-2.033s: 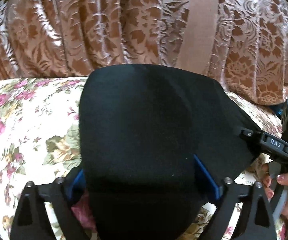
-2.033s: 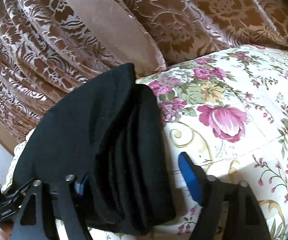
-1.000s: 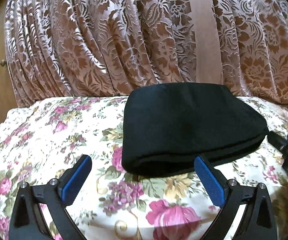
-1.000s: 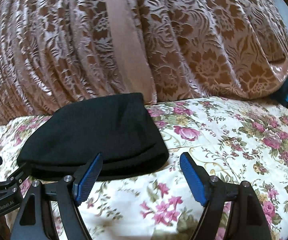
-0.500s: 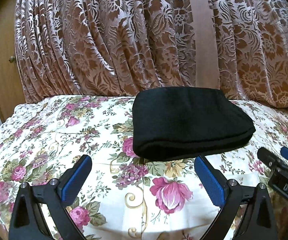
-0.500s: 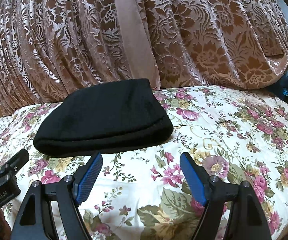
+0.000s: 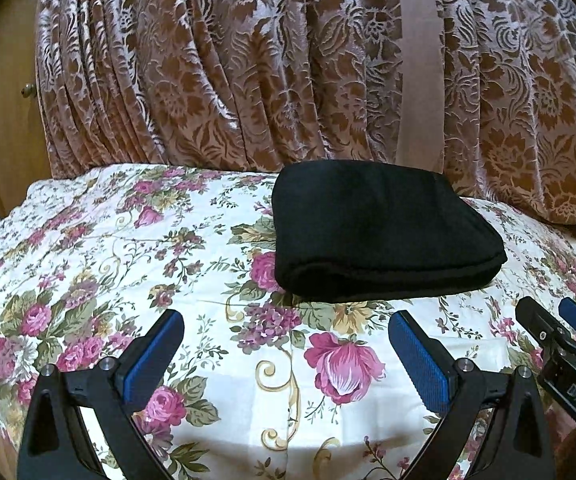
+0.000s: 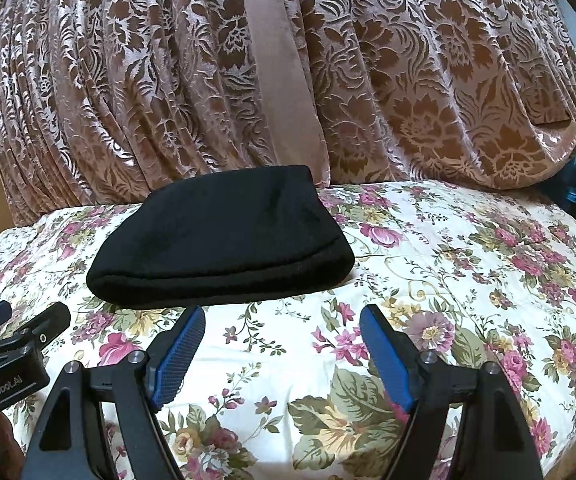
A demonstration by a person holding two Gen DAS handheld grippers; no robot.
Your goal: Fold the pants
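Left wrist view runs from a strip of brown wooden panel (image 7: pixel 6 120) at the far left edge, past the hanging brown-and-pink floral damask curtain (image 7: pixel 248 72), to the folded black fabric pants (image 7: pixel 375 236) lying as a thick flat bundle on the white quilted bedspread printed with pink roses (image 7: pixel 128 248). The pants sit near the curtain, right of centre, with their rounded folded edge facing the camera. Below them the left gripper (image 7: pixel 286 354) has its blue-padded fingers (image 7: pixel 154 354) spread wide and holds nothing, apart from the bundle. At the far right the right gripper (image 7: pixel 559 320) shows only its black tips.

Right wrist view has the left gripper (image 8: pixel 20 316) poking in at the lower left, then the pants (image 8: pixel 224 240) left of centre on the bedspread (image 8: pixel 467 264). The right gripper (image 8: pixel 282 346) hovers just short of the bundle, fingers wide apart and empty, with the curtain (image 8: pixel 427 80) behind.
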